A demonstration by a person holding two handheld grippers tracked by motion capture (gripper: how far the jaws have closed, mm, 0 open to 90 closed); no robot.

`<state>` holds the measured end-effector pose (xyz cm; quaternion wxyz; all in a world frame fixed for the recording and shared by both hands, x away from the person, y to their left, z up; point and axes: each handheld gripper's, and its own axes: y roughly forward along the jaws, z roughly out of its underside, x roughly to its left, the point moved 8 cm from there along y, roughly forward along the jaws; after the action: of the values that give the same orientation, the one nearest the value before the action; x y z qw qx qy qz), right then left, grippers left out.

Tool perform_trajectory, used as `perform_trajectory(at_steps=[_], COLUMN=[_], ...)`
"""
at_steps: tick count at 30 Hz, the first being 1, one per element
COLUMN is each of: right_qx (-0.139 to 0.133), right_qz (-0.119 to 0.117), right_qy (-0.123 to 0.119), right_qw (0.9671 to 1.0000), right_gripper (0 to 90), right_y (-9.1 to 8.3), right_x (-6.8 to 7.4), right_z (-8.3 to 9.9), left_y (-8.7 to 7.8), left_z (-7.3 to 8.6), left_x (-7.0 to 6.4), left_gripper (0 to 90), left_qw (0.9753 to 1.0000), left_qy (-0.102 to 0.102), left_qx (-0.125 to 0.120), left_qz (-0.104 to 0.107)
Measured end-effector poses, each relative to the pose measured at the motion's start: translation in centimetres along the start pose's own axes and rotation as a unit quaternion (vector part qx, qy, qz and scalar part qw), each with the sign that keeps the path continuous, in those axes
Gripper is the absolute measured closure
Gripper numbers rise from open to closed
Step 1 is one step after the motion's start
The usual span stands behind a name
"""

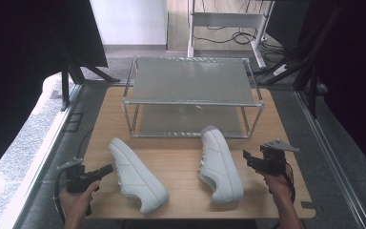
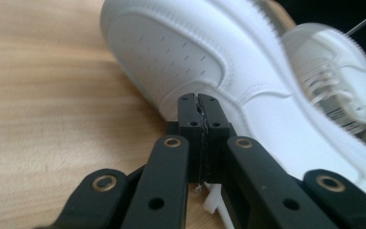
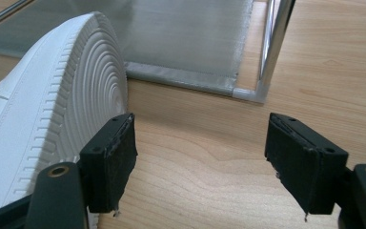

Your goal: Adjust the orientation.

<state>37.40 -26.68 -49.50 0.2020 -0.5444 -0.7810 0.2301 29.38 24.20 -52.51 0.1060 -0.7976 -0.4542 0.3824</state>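
The left hand-held gripper (image 1: 108, 168) sits low at the near left of the bench (image 1: 181, 162), its jaws pressed together with nothing between them, tips just beside the side of the left white sneaker (image 1: 136, 174); in the left gripper view that shoe (image 2: 209, 62) rises right beyond the closed jaws, whether touching I cannot tell. The right hand-held gripper (image 1: 246, 156) is spread wide and holds nothing, near the right white sneaker (image 1: 219, 162), whose ridged sole edge (image 3: 71, 100) lies just beside one jaw in the right gripper view. A tag inside the farther shoe (image 2: 340, 117) carries print too blurred to read. Both sneakers lie on the bench in front of a two-tier metal rack (image 1: 190, 81). The left hand (image 1: 76, 198) and right hand (image 1: 279, 183) come in from the near edge, gripping the handles.
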Motion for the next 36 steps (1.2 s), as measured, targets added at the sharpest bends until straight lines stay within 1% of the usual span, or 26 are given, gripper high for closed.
perform_trajectory(at_steps=[2, 3, 5, 6, 7, 10, 11, 14, 17, 19, 20, 22, 25, 27, 28, 29, 30, 31, 32, 33, 34, 35, 36], right_qx=[-0.002, -0.001, -0.002, -0.003, -0.004, -0.008, -0.012, -0.017, -0.015, -0.013, -0.013, -0.014, -0.016, -0.018, -0.018, -0.022, -0.023, -0.023, -0.023, -0.023, -0.023, -0.025, -0.028], right_qz=[-0.005, -0.004, -0.004, -0.004, -0.003, -0.002, -0.005, -0.004, -0.004, -0.002, -0.002, -0.001, 0.000, 0.002, 0.002, 0.007, 0.007, 0.007, 0.008, 0.009, 0.009, 0.013, 0.017], right_qy=[-0.003, -0.008, -0.007, -0.004, -0.002, 0.001, 0.001, 0.005, 0.006, 0.008, 0.008, 0.011, 0.011, 0.015, 0.015, 0.022, 0.024, 0.028, 0.029, 0.029, 0.029, 0.032, 0.036], right_qw=[1.0000, 1.0000, 1.0000, 1.0000, 1.0000, 1.0000, 0.9999, 0.9998, 0.9999, 0.9999, 0.9999, 0.9998, 0.9998, 0.9997, 0.9997, 0.9995, 0.9994, 0.9993, 0.9993, 0.9993, 0.9993, 0.9991, 0.9988], right_gripper=[27.2, 27.2, 27.2, 27.3, 27.3, 27.3, 27.3, 27.4, 27.3, 27.3, 27.3, 27.3, 27.3, 27.3, 27.3, 27.4, 27.4, 27.4, 27.4, 27.4, 27.4, 27.5, 27.5], right_y=[0.2, 0.2, 0.2, 0.2, 0.1, 0.0, -0.1, -0.2, -0.2, -0.1, -0.1, -0.2, -0.3, -0.3, -0.3, -0.4, -0.4, -0.5, -0.6, -0.6, -0.6, -0.7, -0.8], right_x=[0.3, 0.3, 0.3, 0.3, 0.2, 0.0, -0.1, -0.2, -0.4, -0.5, -0.5, -0.6, -0.7, -0.9, -0.9, -1.3, -1.4, -1.5, -1.7, -1.7, -1.7, -2.0, -2.3], right_z=[0.0, 0.0, 0.0, 0.0, 0.0, 0.0, -0.1, -0.2, -0.2, -0.1, -0.1, -0.1, -0.2, -0.2, -0.2, -0.3, -0.3, -0.3, -0.2, -0.2, -0.2, -0.1, -0.1], left_y=[0.4, 0.6, 0.7, 0.6, 0.6, 0.8, 0.9, 0.9, 1.0, 1.3, 1.3, 1.7, 2.5, 3.7, 3.7, 5.2, 6.0, 6.0, 6.9, 8.2, 8.2, 9.3, 10.9], left_z=[0.2, 0.2, 0.2, 0.1, 0.0, 0.0, -0.1, -0.3, -0.6, -0.8, -0.8, -1.0, -1.3, -1.9, -1.9, -2.8, -3.4, -3.4, -4.0, -4.6, -4.6, -4.7, -4.4], left_x=[-0.2, -0.4, -0.6, -1.1, -1.3, -1.6, -1.7, -1.9, -2.1, -2.4, -2.4, -3.0, -3.8, -5.0, -5.0, -6.2, -6.7, -6.7, -7.4, -8.2, -8.2, -8.5, -8.9], left_gripper=[89.5, 89.6, 89.9, 89.9, 90.0, 90.0, 90.0, 90.0, 90.0, 90.0, 90.0, 90.0, 90.0, 90.0, 90.0, 90.0, 90.0, 90.0, 90.0, 90.0, 90.0, 90.0, 90.0], left_qw=[1.0000, 0.9999, 0.9999, 0.9997, 0.9995, 0.9994, 0.9994, 0.9993, 0.9993, 0.9990, 0.9990, 0.9982, 0.9976, 0.9966, 0.9966, 0.9954, 0.9954, 0.9954, 0.9954, 0.9953, 0.9953, 0.9950, 0.9945], left_qy=[0.000, 0.005, 0.007, 0.005, 0.002, 0.007, 0.009, 0.009, 0.011, 0.008, 0.008, 0.003, 0.008, 0.010, 0.010, 0.018, 0.020, 0.020, 0.026, 0.040, 0.040, 0.040, 0.041], left_qx=[0.007, 0.010, 0.011, 0.009, 0.007, 0.007, 0.006, 0.005, 0.002, -0.004, -0.004, -0.006, -0.002, -0.001, -0.001, -0.006, -0.007, -0.007, -0.004, 0.005, 0.005, 0.021, 0.039], left_qz=[0.005, 0.007, 0.006, 0.022, 0.031, 0.033, 0.034, 0.035, 0.037, 0.043, 0.043, 0.059, 0.069, 0.082, 0.082, 0.094, 0.094, 0.094, 0.092, 0.088, 0.088, 0.089, 0.088])
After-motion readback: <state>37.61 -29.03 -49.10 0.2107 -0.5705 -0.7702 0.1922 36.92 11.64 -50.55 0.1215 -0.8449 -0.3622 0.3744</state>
